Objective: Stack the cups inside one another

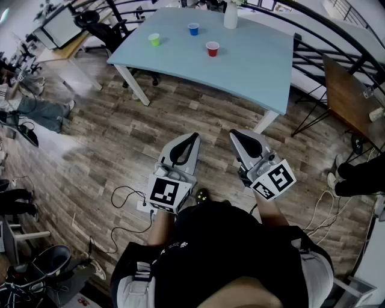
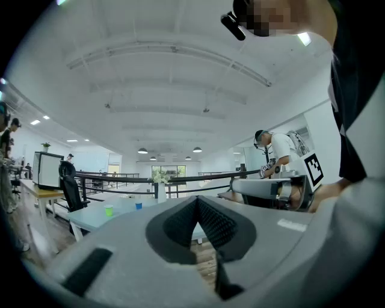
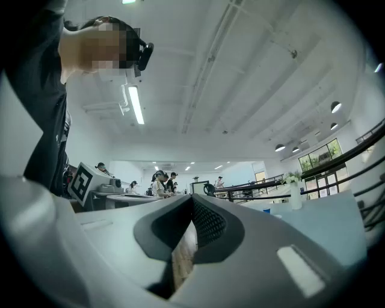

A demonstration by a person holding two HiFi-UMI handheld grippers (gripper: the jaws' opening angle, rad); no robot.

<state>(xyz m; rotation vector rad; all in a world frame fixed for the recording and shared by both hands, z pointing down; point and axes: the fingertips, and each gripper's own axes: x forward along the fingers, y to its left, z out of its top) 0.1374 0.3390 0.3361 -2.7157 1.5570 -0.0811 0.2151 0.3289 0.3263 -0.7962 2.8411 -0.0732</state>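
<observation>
Head view: your left gripper [image 1: 190, 139] and right gripper [image 1: 239, 135] hang over the wood floor [image 1: 120, 138], well short of the cups.
Left gripper view: jaws pressed together, nothing in them.
Right gripper view: same deal, jaws closed and empty.
Risk: arrive closed like that and you'll probably just knock a light cup over.
Surface [image 1: 258, 72]: pale blue; green cup [image 1: 154, 40], blue cup [image 1: 193, 29] and red cup [image 1: 212, 49] stand apart, unstacked, white vase [image 1: 230, 15] behind.
Room: open office, black railing [image 2: 198, 177], people [image 3: 159, 183] at desks.
</observation>
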